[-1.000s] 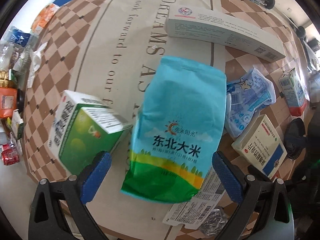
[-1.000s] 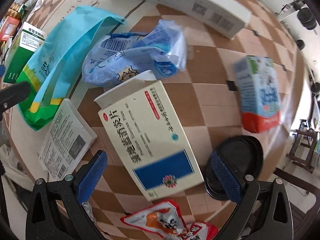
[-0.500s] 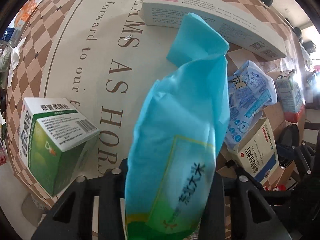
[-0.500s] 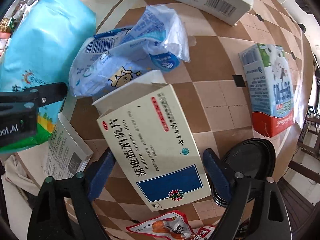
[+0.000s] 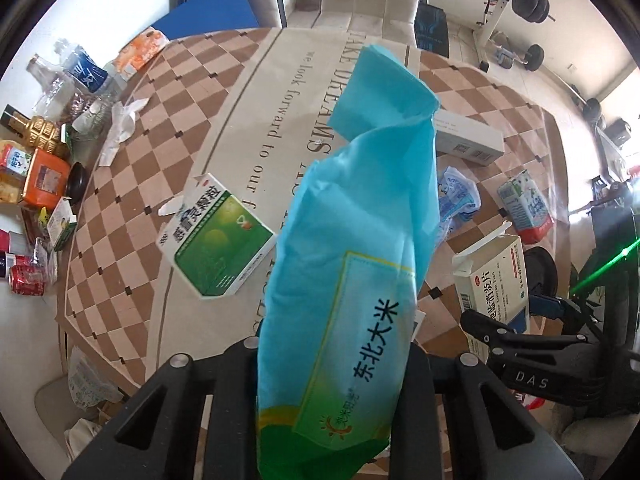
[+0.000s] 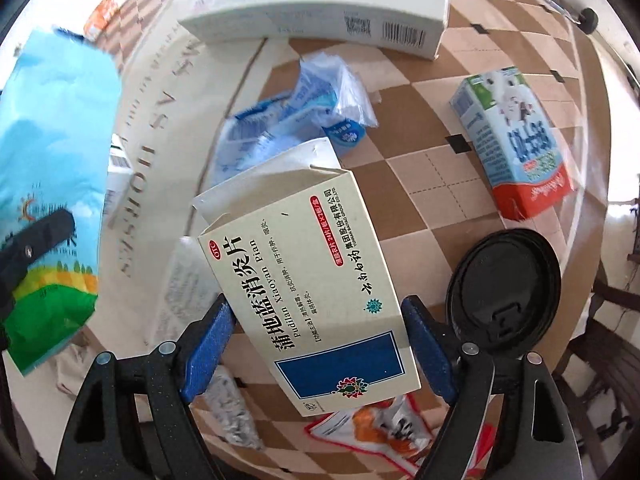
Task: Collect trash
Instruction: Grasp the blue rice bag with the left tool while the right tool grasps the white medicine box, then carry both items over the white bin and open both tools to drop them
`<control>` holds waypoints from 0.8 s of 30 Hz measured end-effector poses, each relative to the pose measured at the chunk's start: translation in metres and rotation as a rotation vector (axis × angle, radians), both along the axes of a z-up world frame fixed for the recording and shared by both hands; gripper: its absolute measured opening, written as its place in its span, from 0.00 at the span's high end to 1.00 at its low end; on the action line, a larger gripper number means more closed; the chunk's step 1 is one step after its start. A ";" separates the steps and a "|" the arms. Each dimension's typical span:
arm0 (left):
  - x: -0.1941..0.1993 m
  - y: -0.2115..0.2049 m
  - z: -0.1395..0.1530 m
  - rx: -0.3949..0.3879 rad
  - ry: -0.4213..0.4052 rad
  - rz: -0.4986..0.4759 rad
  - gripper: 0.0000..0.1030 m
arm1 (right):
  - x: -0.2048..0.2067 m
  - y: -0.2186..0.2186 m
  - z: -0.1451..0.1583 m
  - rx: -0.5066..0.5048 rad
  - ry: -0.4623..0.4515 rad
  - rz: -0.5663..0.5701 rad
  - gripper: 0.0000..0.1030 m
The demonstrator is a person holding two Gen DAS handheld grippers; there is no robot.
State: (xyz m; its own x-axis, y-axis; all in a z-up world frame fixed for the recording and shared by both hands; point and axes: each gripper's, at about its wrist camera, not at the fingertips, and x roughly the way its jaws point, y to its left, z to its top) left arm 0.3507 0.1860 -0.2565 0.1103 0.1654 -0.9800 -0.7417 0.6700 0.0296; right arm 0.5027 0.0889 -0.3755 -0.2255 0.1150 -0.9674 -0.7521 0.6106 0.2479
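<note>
Left gripper [image 5: 332, 364]: closed on the lower part of a blue rice bag [image 5: 360, 240], held clear of the table [image 5: 248, 120]; bag rising straight ahead of the fingers, upper end folded and drooping to the right. Judged empty, light and limp, with a slick film surface; best pinched low across a flattened fold, as here, since a loose top would flap and slide.

Right gripper [image 6: 316, 344]: closed partway, blue pads [image 6: 208, 340] pressed on both long sides of a cream medicine box [image 6: 304, 284], end flap open at the far end. Judged thin cardboard, light and probably empty, easily crushed; hold across the closed near half, where the walls stiffen one another.

Ahead and left of the left gripper: green medicine box [image 5: 216, 236] lying on the table. Ahead of the right gripper: crumpled blue wrapper [image 6: 296, 116], long white carton [image 6: 320, 20]; ahead and right, milk carton [image 6: 516, 140]; just right, black lid [image 6: 504, 292]. Below, near the right finger: red snack wrapper [image 6: 384, 428].
</note>
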 end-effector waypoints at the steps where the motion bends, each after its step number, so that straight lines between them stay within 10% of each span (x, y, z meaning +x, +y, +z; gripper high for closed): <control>1: -0.004 -0.003 0.003 0.011 -0.020 0.002 0.80 | -0.002 0.000 0.015 0.019 0.001 -0.017 0.17; 13: -0.185 -0.104 0.046 -0.004 -0.197 0.004 0.80 | -0.118 -0.134 0.105 0.223 -0.036 -0.165 0.17; 24: -0.301 -0.188 -0.120 -0.344 -0.059 0.027 0.80 | -0.299 -0.288 -0.005 0.041 0.107 -0.231 0.17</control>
